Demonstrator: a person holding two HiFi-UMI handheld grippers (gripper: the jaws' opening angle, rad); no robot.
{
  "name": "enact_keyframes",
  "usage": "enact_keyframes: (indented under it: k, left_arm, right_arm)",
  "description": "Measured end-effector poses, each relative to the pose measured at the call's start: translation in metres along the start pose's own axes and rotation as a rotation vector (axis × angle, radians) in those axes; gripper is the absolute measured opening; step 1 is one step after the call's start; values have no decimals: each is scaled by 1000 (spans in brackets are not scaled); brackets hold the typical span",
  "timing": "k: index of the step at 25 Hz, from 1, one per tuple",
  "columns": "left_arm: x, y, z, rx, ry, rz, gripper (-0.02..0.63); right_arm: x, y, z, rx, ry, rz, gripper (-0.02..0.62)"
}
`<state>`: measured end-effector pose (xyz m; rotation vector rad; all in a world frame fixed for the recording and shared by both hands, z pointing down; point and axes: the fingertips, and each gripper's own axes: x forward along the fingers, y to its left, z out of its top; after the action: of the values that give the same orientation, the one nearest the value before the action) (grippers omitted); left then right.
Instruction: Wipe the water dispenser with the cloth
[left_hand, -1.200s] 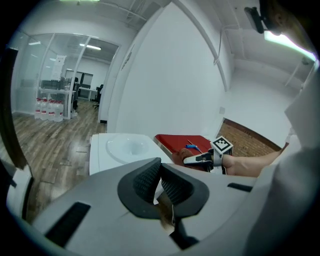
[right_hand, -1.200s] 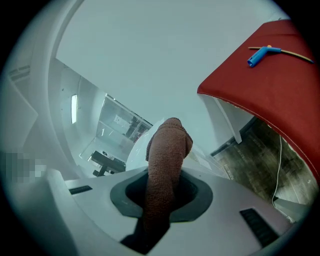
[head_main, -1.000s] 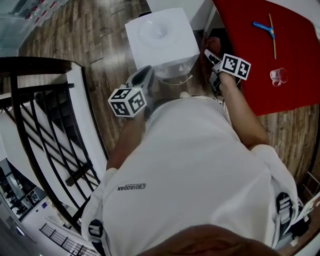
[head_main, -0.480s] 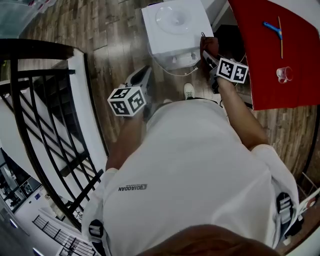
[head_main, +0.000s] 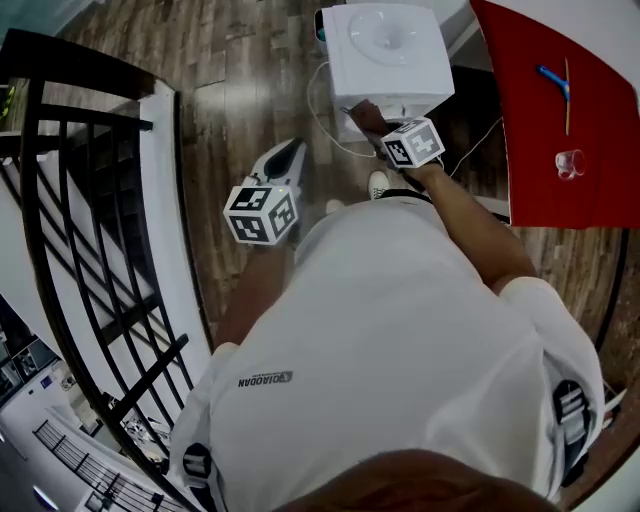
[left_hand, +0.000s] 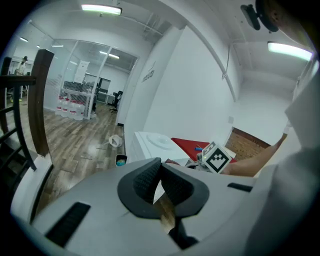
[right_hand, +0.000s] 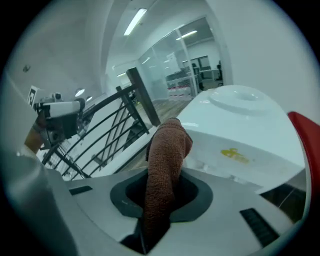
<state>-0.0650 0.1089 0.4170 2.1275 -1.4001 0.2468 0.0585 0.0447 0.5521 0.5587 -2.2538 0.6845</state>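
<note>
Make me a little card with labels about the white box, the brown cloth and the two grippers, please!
white box: water dispenser, standing on the wood floor
cloth: brown, sticking up out of the right gripper
right gripper: shut on the cloth, at the dispenser's front edge
left gripper: shut, empty, away from the dispenser
nearby: red table, black railing
</note>
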Motion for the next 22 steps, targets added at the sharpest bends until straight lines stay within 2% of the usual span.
enact_keyframes:
  k: [3,6,12,15,18,22]
  left_arm:
    - [-18,8,-20,-8,1,28,-3]
    - [-32,18,-35,-37,7,47,-3]
    - [-50,40,-31,-41,7,67,-3]
    - [-49,41,-33,-41,-8,86,-3]
    - [-47,35,-38,-95,-29,97,-3]
    - [-41,29,-38,-107,-37,97,-3]
  right_arm:
    - [23,14,2,-146,91,12,52]
    - [42,15,7,-211,155,1,52]
    - [63,16,39,-186,145,-6,52]
    - [68,9,38,-223,182,-11,52]
    - [68,-2,29,-247,224,-20,52]
    - [64,-14,24,-233,232,-27,52]
